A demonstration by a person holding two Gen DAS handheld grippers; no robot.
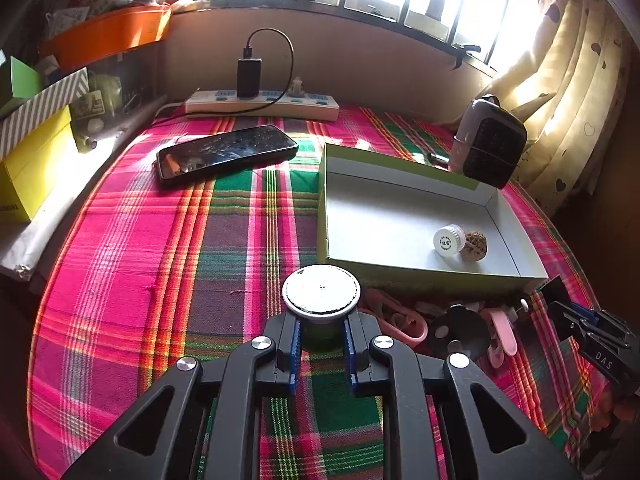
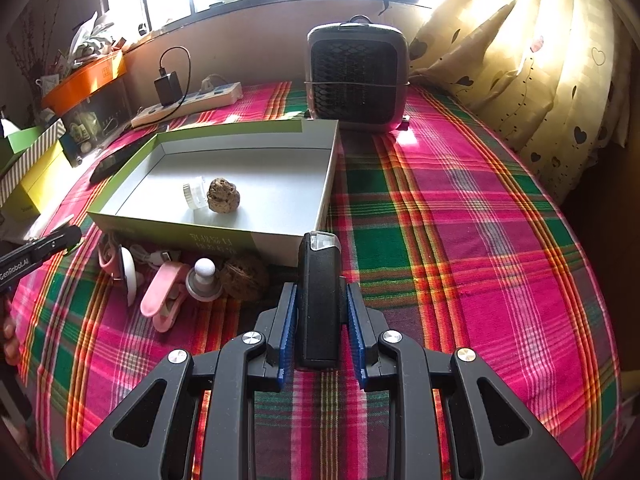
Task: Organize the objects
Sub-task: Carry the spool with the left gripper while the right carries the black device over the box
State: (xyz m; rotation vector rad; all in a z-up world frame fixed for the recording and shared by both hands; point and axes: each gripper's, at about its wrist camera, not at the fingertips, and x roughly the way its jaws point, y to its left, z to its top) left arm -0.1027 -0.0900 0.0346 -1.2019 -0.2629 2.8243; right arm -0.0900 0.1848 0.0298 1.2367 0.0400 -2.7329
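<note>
In the left wrist view my left gripper (image 1: 322, 320) is shut on a small round jar with a white lid (image 1: 321, 290), held just above the plaid cloth in front of the box. My right gripper (image 2: 320, 288) is shut on a black oblong gadget with a clear tip (image 2: 320, 304) near the box's front right corner. The shallow green box (image 1: 420, 278) (image 2: 160, 232) has a white inside and holds a small white-capped bottle (image 2: 195, 193) and a walnut (image 2: 223, 196). Pink clips (image 2: 162, 294), a grey knob (image 2: 204, 280) and a second walnut (image 2: 244, 276) lie in front of it.
A black phone (image 1: 226, 152) lies left of the box. A power strip with a charger (image 1: 262, 102) runs along the back wall. A small heater (image 2: 358, 76) stands behind the box. Stacked boxes (image 1: 32, 160) line the left edge, a curtain (image 2: 520, 64) the right.
</note>
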